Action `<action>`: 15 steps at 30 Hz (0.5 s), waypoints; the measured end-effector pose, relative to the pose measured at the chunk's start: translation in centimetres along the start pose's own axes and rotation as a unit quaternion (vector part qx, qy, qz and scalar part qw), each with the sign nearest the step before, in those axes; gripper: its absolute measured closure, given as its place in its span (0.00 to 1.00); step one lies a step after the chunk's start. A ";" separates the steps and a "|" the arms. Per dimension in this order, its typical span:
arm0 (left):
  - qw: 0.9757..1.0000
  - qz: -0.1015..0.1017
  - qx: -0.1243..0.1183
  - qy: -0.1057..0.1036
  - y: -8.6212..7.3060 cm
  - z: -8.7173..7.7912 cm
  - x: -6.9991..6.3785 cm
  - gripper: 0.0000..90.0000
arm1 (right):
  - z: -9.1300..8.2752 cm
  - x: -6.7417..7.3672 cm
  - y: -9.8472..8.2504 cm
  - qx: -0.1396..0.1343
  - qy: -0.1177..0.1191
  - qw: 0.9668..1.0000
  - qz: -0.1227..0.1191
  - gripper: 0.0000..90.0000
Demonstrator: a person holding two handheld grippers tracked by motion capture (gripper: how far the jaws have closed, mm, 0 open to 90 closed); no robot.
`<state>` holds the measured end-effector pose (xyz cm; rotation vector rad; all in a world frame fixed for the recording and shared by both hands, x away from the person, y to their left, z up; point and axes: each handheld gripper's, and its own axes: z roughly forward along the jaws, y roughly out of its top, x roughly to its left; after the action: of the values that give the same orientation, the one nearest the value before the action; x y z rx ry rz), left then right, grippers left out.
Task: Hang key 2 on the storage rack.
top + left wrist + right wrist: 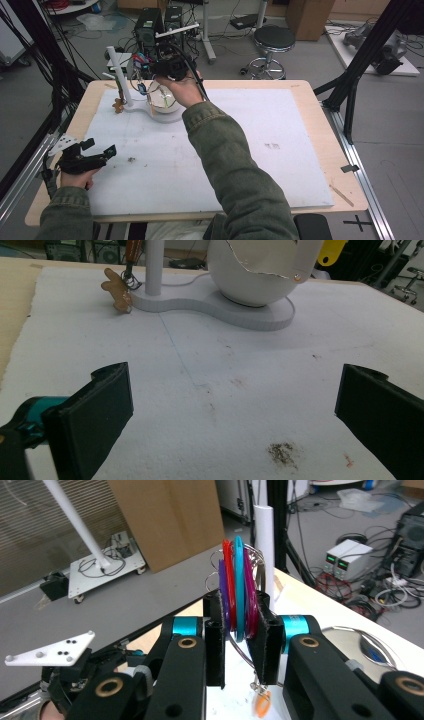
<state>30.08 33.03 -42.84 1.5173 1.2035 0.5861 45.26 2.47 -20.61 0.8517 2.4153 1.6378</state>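
My right gripper (240, 625) is shut on a bunch of flat plastic key tags (237, 580), purple, red, blue and magenta, strung on wire rings. In the high view it (148, 64) is held up over the white stand (131, 106), next to the upright post (116, 70), with the tags (140, 60) at its tip. An orange tag (261, 702) dangles below the jaws. My left gripper (232, 395) rests open near the table's left edge (97, 150), with nothing between its jaws.
The stand carries a white bowl (255, 275) with a shiny inside (360, 645). A small gingerbread-man charm (117, 290) lies by the post's foot. A white foam sheet (280, 150) covers the wooden table. Behind the table stand a stool (272, 40) and electronics with cables.
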 end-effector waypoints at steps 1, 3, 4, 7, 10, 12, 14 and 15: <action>1.000 -0.001 -0.001 0.000 0.0 0.0 0.0 0.03 | 0.3 0.0 0.1 0.001 0.001 1.000 0.000 0.88; 1.000 -0.001 -0.001 0.000 0.0 0.0 0.0 0.03 | 0.8 0.1 0.4 0.005 0.003 1.000 -0.001 0.88; 1.000 -0.001 -0.001 0.001 0.0 0.0 0.0 0.03 | 1.1 0.1 0.5 0.005 0.004 1.000 -0.002 0.88; 1.000 -0.003 -0.002 0.001 0.0 0.0 0.1 0.03 | 1.8 0.4 1.1 0.008 0.005 1.000 -0.004 0.88; 1.000 -0.004 -0.003 -0.001 0.0 0.0 0.1 0.03 | 2.5 0.6 1.5 0.006 0.008 1.000 -0.003 0.88; 1.000 -0.005 -0.003 -0.001 0.0 0.0 0.1 0.03 | 3.0 0.6 1.6 0.008 0.011 1.000 -0.002 0.88; 1.000 -0.006 -0.005 0.001 0.0 0.0 0.2 0.03 | 3.6 0.6 1.6 0.009 0.012 1.000 0.000 0.88; 1.000 -0.007 -0.006 0.001 0.0 0.0 0.3 0.03 | 3.8 0.5 1.6 0.009 0.013 1.000 0.004 0.88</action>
<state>30.23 33.25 -42.88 1.4969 1.2102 0.5847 46.91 6.34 -20.63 0.8485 2.4507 1.6411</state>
